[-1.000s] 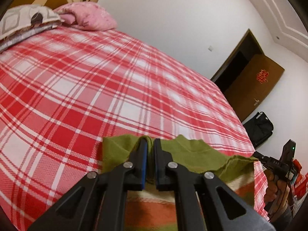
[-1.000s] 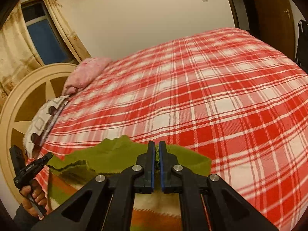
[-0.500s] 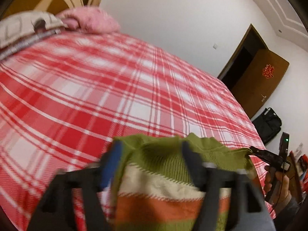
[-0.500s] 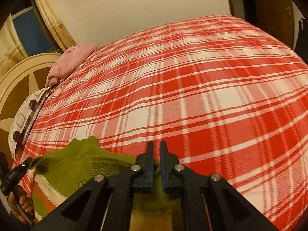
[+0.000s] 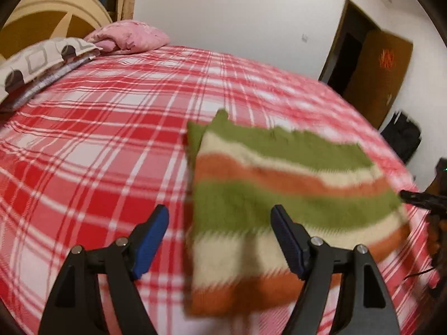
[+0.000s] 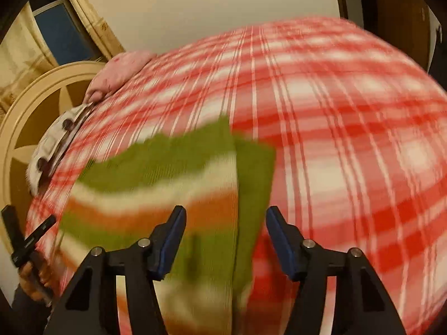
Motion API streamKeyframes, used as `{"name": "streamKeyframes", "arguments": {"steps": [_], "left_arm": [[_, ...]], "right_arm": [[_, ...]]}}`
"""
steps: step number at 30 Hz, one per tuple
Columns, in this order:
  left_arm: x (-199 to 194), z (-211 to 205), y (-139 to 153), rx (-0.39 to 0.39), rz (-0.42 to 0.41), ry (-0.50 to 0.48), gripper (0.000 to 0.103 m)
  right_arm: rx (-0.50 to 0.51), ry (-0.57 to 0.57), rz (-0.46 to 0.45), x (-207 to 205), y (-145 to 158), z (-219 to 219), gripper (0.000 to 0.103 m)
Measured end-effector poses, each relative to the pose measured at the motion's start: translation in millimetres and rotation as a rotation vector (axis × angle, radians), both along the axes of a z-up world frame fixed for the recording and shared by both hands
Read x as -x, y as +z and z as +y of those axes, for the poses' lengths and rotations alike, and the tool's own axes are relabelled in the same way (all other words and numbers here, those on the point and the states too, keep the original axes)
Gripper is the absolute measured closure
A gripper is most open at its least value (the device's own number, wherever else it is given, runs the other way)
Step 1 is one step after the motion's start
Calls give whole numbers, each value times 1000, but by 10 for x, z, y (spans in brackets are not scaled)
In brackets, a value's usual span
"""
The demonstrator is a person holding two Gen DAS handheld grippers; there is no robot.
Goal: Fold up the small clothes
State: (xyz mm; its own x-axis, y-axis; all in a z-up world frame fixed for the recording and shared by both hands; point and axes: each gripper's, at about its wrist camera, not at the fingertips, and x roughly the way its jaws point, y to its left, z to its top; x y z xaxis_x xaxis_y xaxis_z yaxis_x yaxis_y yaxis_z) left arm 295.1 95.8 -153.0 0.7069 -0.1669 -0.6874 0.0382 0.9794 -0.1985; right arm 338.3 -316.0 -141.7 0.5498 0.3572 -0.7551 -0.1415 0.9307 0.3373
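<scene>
A small knitted sweater with green, cream and orange stripes lies folded flat on the red plaid bed. My left gripper is open and empty, above the sweater's left edge. In the right wrist view the sweater lies with a green sleeve folded along its right edge. My right gripper is open and empty, above that right edge. Both views are blurred by motion.
A pink pillow and a patterned pillow lie at the head of the bed by the round headboard. A brown door and a black bag stand beyond the bed's far side.
Both grippers were shut on the sweater's green top edge; the left opened first, then the right. The sweater now lies released on the bed, and both grippers have pulled back.
</scene>
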Motion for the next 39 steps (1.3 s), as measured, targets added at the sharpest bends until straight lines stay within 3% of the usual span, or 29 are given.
{"name": "streamKeyframes", "arguments": {"steps": [2,4,5,6,9,12,15,17,22,23,24,26,30,33,35,38,39], "left_arm": [[41,-7,-76,-23,21,-4,25],[45,-10,-139,-42,52,11,25],[57,-13,-168,-46,64,16,25],[70,-13,-178,-48,68,25,25],[118,-39,-200,-65,90,22,25],[155,-24,-253,-72,110,22,24],[214,-22,-242,-81,96,27,24],[254,-32,-205,-96,91,39,24],[390,-163,25,-119,-6,42,24],[386,-202,56,-113,-11,32,20],[365,-267,80,-116,-9,21,19],[331,-395,89,-136,-15,13,16],[217,-543,-20,-185,30,28,10],[195,-603,-132,-226,76,32,10],[208,-623,-202,-261,89,25,4],[223,-559,-252,-217,105,31,1],[222,-548,-260,-205,113,36,0]], "right_arm": [[-5,16,23,204,-82,5,51],[25,31,50,359,-179,63,62],[47,31,55,397,-213,91,77],[66,43,69,439,-264,129,85],[105,41,58,535,-298,169,87],[123,39,59,598,-260,162,97],[188,31,48,659,-273,179,97],[180,29,44,674,-256,174,97],[211,-11,-62,771,102,305,93],[205,3,-91,783,185,406,82],[196,18,-107,776,239,493,54],[151,71,-141,747,327,762,28],[240,69,-181,656,234,1227,28],[264,62,-135,587,8,1410,28],[305,47,-117,584,-122,1447,28],[300,29,-56,596,-332,1341,28],[301,31,-73,627,-352,1300,28]]}}
